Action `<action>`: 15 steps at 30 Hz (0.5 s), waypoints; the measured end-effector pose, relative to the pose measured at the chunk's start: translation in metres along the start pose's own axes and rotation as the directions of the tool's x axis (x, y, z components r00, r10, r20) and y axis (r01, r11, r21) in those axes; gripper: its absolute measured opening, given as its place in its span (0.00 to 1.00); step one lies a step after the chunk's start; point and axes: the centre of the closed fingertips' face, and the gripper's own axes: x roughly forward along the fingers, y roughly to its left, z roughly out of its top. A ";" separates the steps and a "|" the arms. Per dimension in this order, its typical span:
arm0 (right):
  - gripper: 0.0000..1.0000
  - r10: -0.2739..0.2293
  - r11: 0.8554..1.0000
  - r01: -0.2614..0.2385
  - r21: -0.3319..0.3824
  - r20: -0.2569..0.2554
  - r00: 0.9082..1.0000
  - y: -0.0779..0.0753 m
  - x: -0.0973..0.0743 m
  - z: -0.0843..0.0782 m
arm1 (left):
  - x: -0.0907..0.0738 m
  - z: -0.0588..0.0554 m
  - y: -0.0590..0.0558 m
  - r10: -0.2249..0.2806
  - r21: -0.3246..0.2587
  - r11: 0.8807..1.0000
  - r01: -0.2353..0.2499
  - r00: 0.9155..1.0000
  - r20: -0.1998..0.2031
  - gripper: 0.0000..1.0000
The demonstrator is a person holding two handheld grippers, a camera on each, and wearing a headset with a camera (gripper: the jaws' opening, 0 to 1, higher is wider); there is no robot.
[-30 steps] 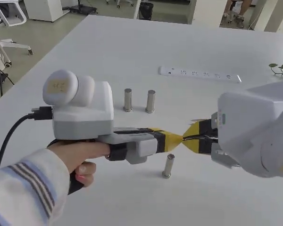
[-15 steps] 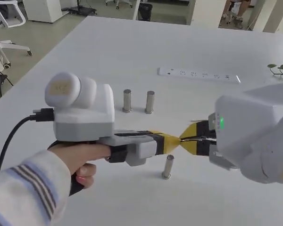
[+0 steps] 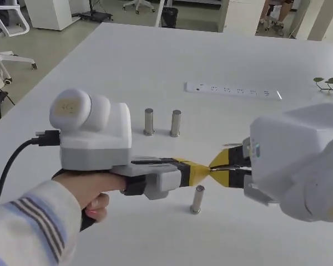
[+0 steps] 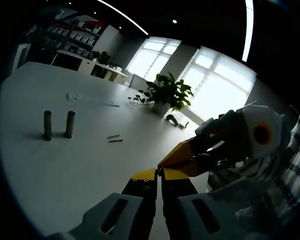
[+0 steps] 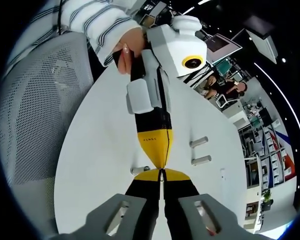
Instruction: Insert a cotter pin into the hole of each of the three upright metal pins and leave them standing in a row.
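Two steel pins [image 3: 149, 122] [image 3: 176, 123] stand side by side on the white table [image 3: 100, 61]. A third pin [image 3: 197, 199] stands nearer, just below the grippers. My left gripper [image 3: 207, 169] points right and my right gripper [image 3: 213, 166] points left, so their yellow tips meet above the table. Both are shut, and a thin cotter pin [image 5: 161, 171] shows as a sliver where the tips join. The left gripper view has its own tips [image 4: 159, 174] against the right gripper [image 4: 162, 164], with the two far pins [image 4: 47, 125] [image 4: 69, 124] beyond.
Two loose cotter pins [image 4: 113, 136] [image 4: 115, 141] lie on the table past the far pins. A white power strip [image 3: 232, 90] lies further back, and a potted plant [image 4: 167, 95] stands at the far edge. A mesh chair [image 5: 35, 110] is beside the table.
Both grippers have stayed tip to tip and shut, drifting slightly left and down together. The pins have not moved.
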 end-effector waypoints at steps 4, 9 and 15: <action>0.00 -0.001 1.000 0.001 -0.003 -0.001 1.000 0.001 0.000 0.000 | 0.000 0.000 0.000 0.001 0.048 0.999 -0.001 1.000 -0.002 0.00; 0.00 -0.003 1.000 0.003 -0.006 0.006 1.000 0.000 -0.001 0.000 | 0.000 0.001 0.000 -0.001 0.063 0.998 0.001 1.000 0.000 0.00; 0.00 -0.009 1.000 0.009 -0.008 0.013 1.000 -0.001 -0.002 0.002 | -0.002 0.003 0.000 -0.001 0.122 0.993 0.001 1.000 0.007 0.00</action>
